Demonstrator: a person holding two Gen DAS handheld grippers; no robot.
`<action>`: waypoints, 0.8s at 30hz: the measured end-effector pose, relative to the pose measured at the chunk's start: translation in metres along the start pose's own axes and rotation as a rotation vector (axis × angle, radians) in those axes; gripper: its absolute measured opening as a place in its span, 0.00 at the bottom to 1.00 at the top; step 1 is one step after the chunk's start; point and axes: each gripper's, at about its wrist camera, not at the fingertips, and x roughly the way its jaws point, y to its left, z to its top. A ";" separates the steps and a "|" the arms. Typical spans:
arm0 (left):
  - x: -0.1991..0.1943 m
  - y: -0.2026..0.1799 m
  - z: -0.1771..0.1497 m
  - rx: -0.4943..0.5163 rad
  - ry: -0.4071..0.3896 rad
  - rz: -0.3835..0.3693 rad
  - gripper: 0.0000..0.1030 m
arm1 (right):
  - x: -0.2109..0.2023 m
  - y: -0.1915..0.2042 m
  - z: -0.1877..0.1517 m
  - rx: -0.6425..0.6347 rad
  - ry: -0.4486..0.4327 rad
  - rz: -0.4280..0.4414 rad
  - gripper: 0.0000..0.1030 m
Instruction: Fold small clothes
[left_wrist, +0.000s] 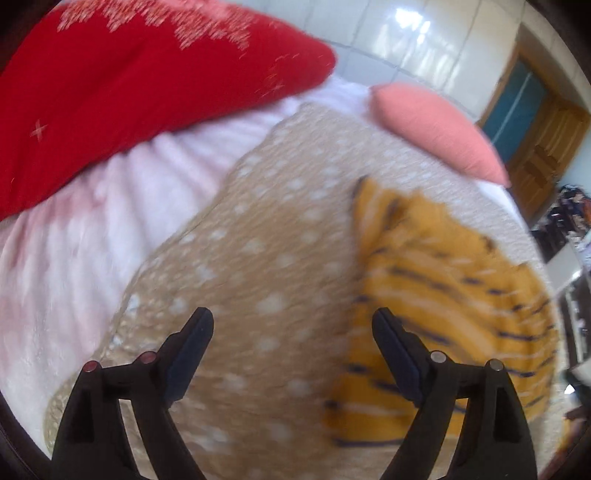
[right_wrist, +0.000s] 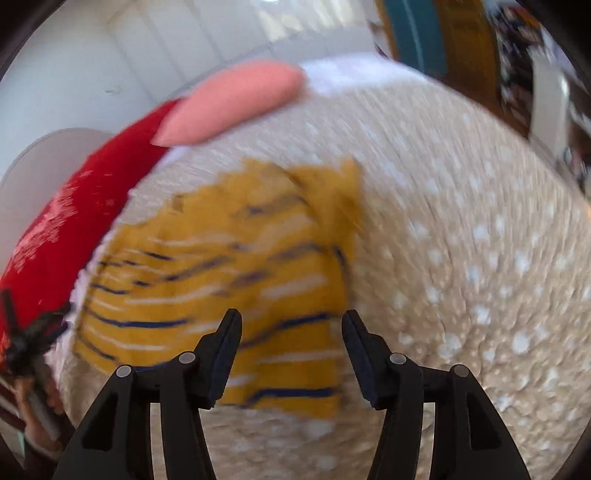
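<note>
Both my left claw (left_wrist: 291, 325) and right claw (right_wrist: 291, 326) gape empty over the striped shirt (right_wrist: 221, 280) (blurred); I'd pinch opposite corners evenly.

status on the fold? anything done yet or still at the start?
Done: nothing that shows. The yellow striped garment lies rumpled on the spotted tan blanket, with no neat fold visible. In hand: nothing; the left tongs and right tongs are both open and empty above it. Left: grasping it, flattening it and the whole fold.
</note>
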 end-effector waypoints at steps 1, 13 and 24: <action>0.004 0.007 -0.003 0.000 -0.022 0.046 0.84 | -0.002 0.012 0.005 -0.031 -0.009 0.003 0.59; -0.026 0.070 -0.022 -0.203 -0.159 -0.158 0.84 | 0.107 0.233 0.023 -0.301 0.168 0.175 0.62; -0.037 0.101 -0.014 -0.263 -0.189 -0.200 0.84 | 0.216 0.323 0.001 -0.554 0.200 -0.237 0.66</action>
